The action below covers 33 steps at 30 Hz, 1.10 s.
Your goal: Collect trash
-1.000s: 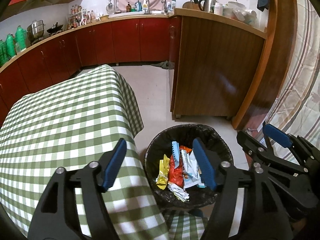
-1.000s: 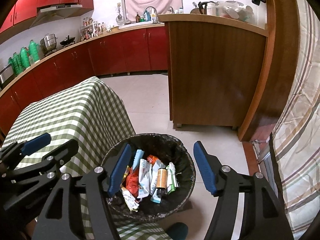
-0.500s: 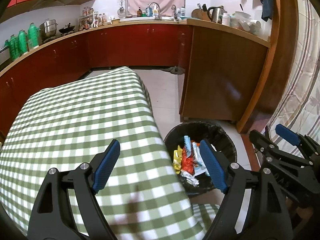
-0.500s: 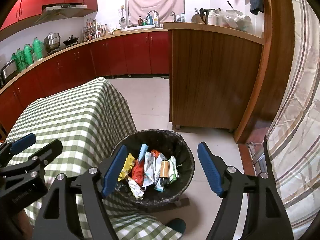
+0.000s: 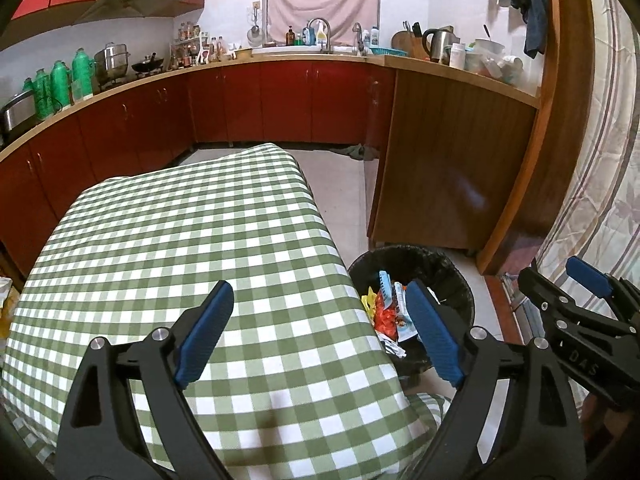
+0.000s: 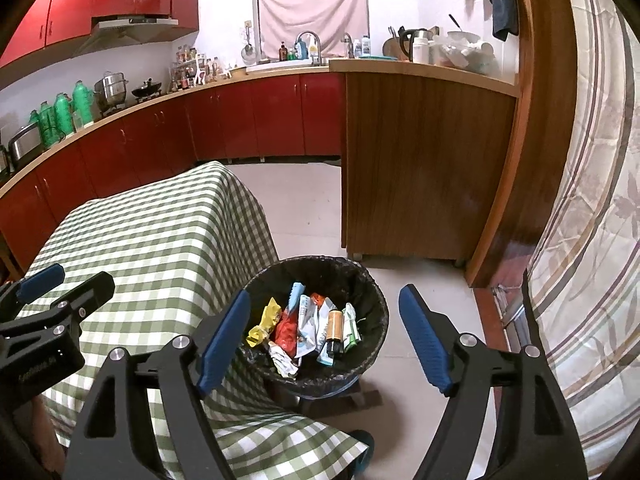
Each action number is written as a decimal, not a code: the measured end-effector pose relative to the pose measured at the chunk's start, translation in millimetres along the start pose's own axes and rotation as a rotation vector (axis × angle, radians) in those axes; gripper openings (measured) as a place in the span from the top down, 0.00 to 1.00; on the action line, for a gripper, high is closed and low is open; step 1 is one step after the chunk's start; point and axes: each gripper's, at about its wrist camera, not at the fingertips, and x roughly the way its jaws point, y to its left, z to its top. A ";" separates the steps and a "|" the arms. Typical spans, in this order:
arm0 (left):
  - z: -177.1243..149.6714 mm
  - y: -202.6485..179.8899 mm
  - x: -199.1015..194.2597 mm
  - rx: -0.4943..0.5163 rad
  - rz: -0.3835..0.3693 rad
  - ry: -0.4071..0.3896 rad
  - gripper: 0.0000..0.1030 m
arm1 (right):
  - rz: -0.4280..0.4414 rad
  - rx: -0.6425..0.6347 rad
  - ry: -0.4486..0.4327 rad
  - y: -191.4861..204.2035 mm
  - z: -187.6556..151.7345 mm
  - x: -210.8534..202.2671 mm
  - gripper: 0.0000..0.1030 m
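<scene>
A black-lined trash bin point(image 6: 372, 300) stands on the floor beside the table and holds several wrappers point(image 6: 304, 324) and a small brown bottle point(image 6: 334, 326). The same bin point(image 5: 448, 276) shows at the table's right edge in the left wrist view. My right gripper point(image 6: 324, 340) hangs open above the bin with nothing between its fingers. My left gripper point(image 5: 320, 332) is open and empty over the green checked tablecloth point(image 5: 180, 248). No trash shows on the tablecloth point(image 6: 152, 240).
A wooden counter end point(image 6: 420, 168) stands just behind the bin. Red kitchen cabinets point(image 5: 280, 104) curve along the back and left. A striped curtain point(image 6: 592, 220) hangs at the right. Tiled floor point(image 6: 304, 196) lies between table and counter.
Both grippers have risen and pulled back from the bin. The left one has swung left over the tablecloth. Both stayed open and empty.
</scene>
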 end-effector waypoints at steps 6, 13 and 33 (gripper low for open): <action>-4.2 -0.5 -8.9 0.004 0.003 -0.013 0.16 | 0.003 -0.005 -0.006 1.7 -0.9 -2.6 0.27; -6.4 1.9 -12.1 -0.001 0.003 -0.013 0.15 | 0.007 -0.009 -0.004 4.1 -1.4 -2.9 0.27; -4.5 8.4 -10.5 -0.016 0.011 -0.014 0.14 | 0.004 -0.011 -0.015 7.6 -0.5 -2.9 0.27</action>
